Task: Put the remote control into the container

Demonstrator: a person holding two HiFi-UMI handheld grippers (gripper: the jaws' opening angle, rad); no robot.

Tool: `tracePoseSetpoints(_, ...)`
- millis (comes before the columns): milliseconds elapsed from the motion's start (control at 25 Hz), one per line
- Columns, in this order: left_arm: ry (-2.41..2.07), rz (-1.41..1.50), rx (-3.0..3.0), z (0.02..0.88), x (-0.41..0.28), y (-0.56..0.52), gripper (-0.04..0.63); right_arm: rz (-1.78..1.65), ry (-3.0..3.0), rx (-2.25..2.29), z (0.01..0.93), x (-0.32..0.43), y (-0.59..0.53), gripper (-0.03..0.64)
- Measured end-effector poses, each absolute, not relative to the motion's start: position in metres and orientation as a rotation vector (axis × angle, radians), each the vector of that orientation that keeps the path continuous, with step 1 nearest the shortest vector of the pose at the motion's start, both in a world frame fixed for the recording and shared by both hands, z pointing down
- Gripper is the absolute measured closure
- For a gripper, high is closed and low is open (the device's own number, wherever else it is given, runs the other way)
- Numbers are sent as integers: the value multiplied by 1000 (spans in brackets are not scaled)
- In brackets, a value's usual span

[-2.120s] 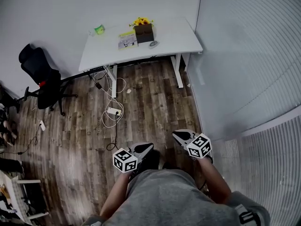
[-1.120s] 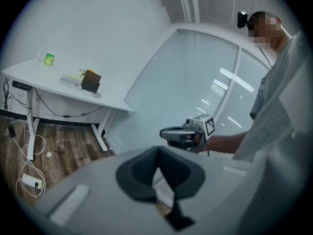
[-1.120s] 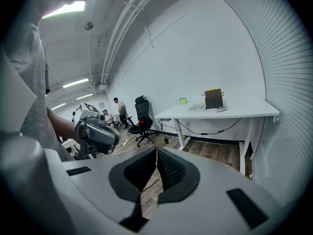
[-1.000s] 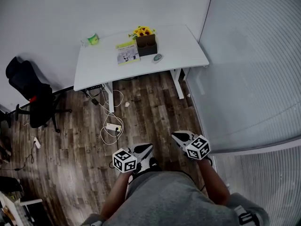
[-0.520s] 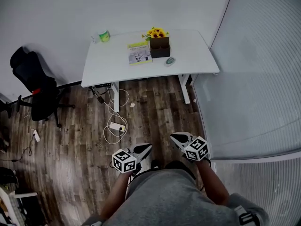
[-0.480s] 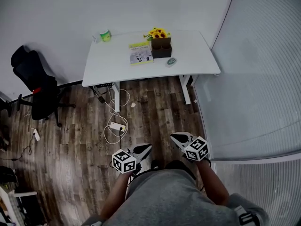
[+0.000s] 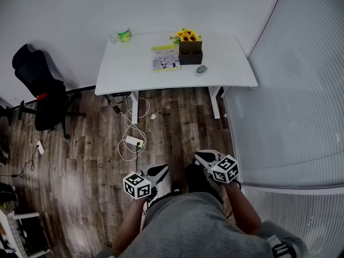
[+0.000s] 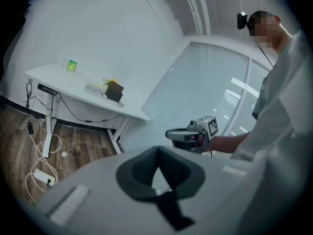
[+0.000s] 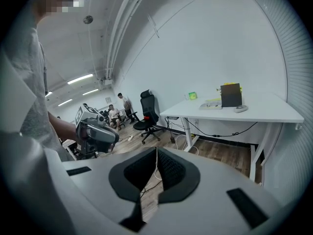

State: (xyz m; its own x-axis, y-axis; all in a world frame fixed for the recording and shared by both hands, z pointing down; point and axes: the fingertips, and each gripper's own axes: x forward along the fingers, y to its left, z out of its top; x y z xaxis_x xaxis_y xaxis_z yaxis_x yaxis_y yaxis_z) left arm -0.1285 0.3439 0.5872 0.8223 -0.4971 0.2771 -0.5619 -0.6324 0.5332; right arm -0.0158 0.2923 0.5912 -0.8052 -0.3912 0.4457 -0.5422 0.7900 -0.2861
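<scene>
A small grey remote control (image 7: 201,69) lies on the white table (image 7: 134,74) far ahead, just right of a dark brown container (image 7: 190,52) with yellow flowers (image 7: 186,36) behind it. In the right gripper view the remote control (image 9: 240,109) lies in front of the container (image 9: 230,95). Both grippers are held at the person's waist, far from the table. My left gripper (image 7: 159,170) is shut and empty. My right gripper (image 7: 201,157) is shut and empty as well. In their own views the left gripper (image 8: 157,149) and the right gripper (image 9: 156,152) each show pads pressed together with nothing between.
A booklet (image 7: 164,57) and a green cup (image 7: 124,34) also sit on the table. A black office chair (image 7: 40,85) stands at the left. A power strip with cables (image 7: 131,140) lies on the wood floor. A glass partition (image 7: 301,90) runs along the right.
The table now sits further right and a little lower in the head view, as the camera has moved. The left gripper has dropped slightly down and left. Both grippers stay shut.
</scene>
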Motion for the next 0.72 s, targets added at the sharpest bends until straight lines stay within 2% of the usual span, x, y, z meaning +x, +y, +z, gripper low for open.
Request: tracePoseSetpoints(720, -839, 176, 2329, 588, -118, 260, 597, 627, -2591, 653, 609, 15, 203, 600)
